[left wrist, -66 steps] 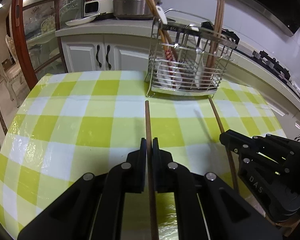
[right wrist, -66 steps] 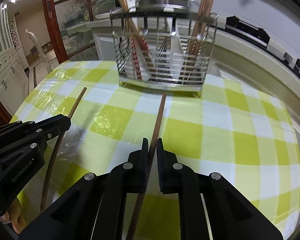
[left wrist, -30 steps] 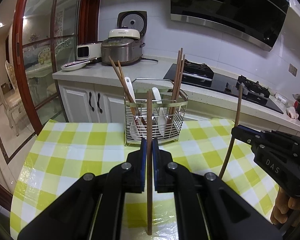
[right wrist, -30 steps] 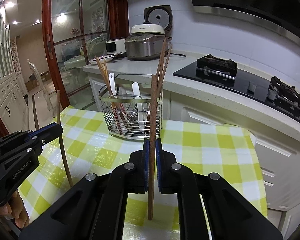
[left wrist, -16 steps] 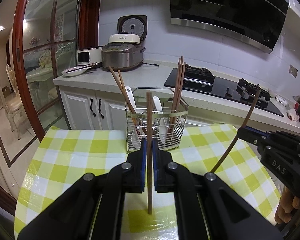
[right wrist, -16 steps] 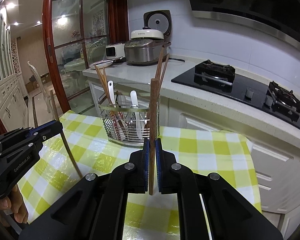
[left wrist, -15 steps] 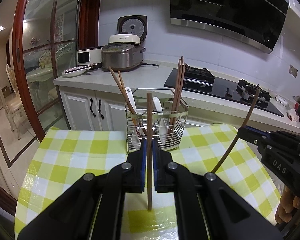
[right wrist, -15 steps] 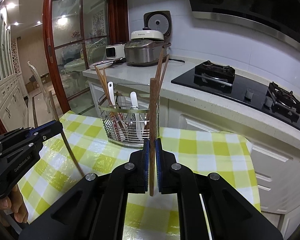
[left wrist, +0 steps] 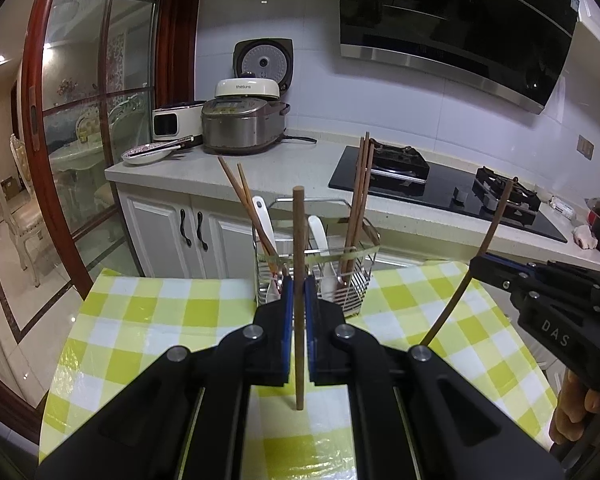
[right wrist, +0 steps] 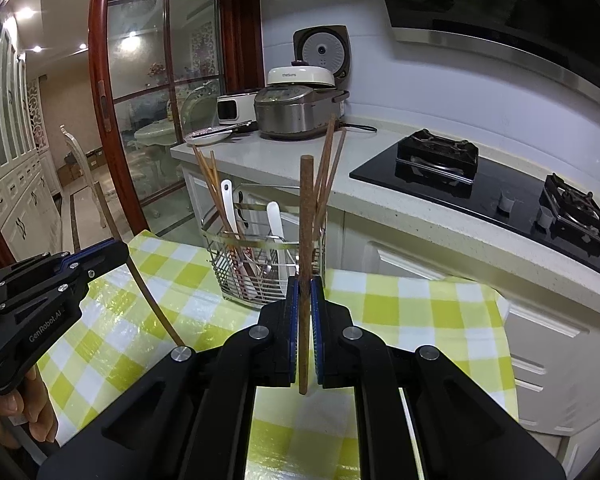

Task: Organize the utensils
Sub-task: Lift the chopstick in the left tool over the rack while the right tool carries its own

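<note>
- left gripper (left wrist: 296,292): clenched on a brown wooden chopstick (left wrist: 299,280); stick stands upright between the blue pads, both ends clear of the jaws, lower tip hanging free above the tablecloth (left wrist: 148,312)
- right gripper (right wrist: 305,292): clenched on a second chopstick (right wrist: 306,240); same pose, upright, top end above the basket rim in view, bottom end off the cloth
- in the left wrist view the right gripper shows at the right edge with its stick slanting up and to the right; fingers (left wrist: 568,412) of the person's hand visible below it
- in the right wrist view the left gripper shows at the left edge, its stick slanting up and to the left; part of a hand (right wrist: 24,408) under it
- wire utensil basket (left wrist: 364,276): on the yellow-white check cloth at the table's far edge, ahead of both grippers; both held sticks well apart from it
- basket contents: chopsticks leaning in the left compartment (left wrist: 240,192); another bundle standing at the right (left wrist: 360,184); two white spoon handles (left wrist: 318,232) between them
- behind: white counter (left wrist: 300,160) with rice cooker (left wrist: 244,124); black gas hob (left wrist: 440,188) to the right; range hood above
</note>
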Motion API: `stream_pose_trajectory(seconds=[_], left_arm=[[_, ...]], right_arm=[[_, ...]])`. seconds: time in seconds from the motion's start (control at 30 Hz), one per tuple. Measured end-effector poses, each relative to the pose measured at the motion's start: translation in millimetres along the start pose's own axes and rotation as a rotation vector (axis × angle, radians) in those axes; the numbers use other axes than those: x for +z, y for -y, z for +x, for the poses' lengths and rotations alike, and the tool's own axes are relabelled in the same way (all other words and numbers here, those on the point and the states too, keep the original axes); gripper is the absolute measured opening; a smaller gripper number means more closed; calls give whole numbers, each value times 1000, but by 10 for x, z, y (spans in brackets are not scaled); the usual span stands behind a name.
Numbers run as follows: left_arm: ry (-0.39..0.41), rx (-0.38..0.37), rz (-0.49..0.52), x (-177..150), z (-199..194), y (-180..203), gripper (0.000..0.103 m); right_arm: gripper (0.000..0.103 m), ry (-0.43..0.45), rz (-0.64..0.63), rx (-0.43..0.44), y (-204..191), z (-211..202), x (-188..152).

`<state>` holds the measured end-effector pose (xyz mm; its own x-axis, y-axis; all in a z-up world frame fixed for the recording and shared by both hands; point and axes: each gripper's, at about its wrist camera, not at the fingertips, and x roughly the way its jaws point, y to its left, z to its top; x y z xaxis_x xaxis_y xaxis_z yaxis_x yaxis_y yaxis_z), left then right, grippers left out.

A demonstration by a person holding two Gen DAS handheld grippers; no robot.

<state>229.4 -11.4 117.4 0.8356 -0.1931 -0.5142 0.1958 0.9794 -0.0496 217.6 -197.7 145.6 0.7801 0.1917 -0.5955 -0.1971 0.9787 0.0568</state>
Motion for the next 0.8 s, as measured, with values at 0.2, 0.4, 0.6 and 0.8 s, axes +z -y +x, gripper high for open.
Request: stream_pose_trajectory(seconds=[0.2,0.4,0.6,0.8], left_arm=[[17,-3,0,163,-11,-14,6],[47,-13,10,484,-71,-44,6],[100,-12,26,887,-161,-58,6],[165,-13,32,1260,-225,-48,6]], right_arm=[[8,8,-14,14,-63,21,177],[8,29,-21,27,-94,8,492],[8,73,-36,32,-171,-40,892],[8,123,-42,32,-233,-72,1252]])
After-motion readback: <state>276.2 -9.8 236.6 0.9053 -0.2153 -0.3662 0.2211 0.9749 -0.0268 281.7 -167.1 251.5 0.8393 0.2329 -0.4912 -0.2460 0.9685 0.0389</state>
